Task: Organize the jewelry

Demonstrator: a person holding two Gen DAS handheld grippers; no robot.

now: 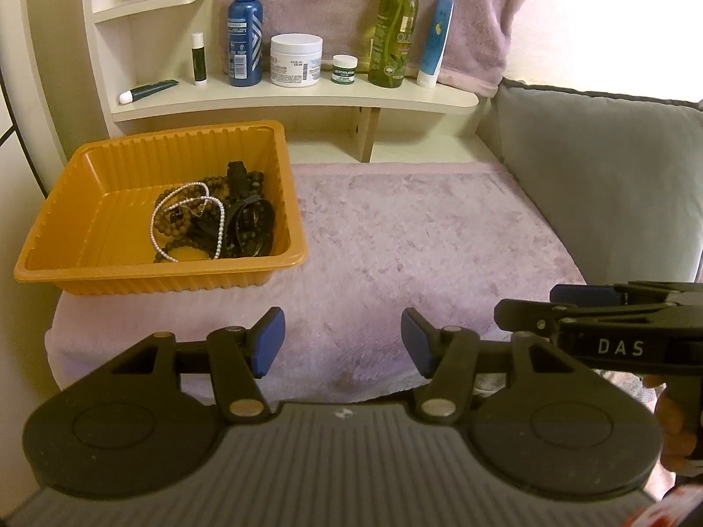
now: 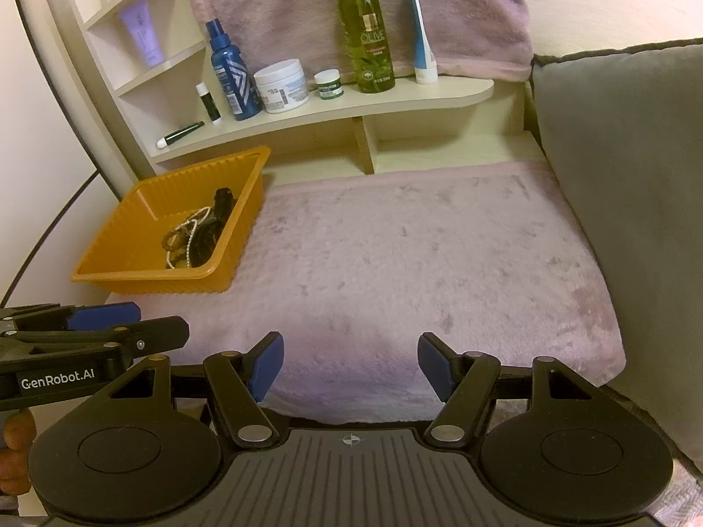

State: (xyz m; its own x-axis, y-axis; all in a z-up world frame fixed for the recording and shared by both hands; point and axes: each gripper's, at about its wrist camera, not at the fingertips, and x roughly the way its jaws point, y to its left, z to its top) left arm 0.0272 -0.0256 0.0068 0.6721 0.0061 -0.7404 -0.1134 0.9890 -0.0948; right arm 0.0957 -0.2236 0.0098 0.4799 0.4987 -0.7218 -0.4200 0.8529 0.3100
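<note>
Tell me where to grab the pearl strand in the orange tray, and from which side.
Take the pearl strand at its upper loop, where it arches clear on top of the dark bead pile. Come from above, since the walls of the orange tray block a level approach. The left gripper is open and nearer.

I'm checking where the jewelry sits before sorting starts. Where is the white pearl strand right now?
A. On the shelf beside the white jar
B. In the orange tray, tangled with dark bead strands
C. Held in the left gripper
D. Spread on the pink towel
B: the pearl strand lies inside the orange tray, draped over dark bead strands.
</note>
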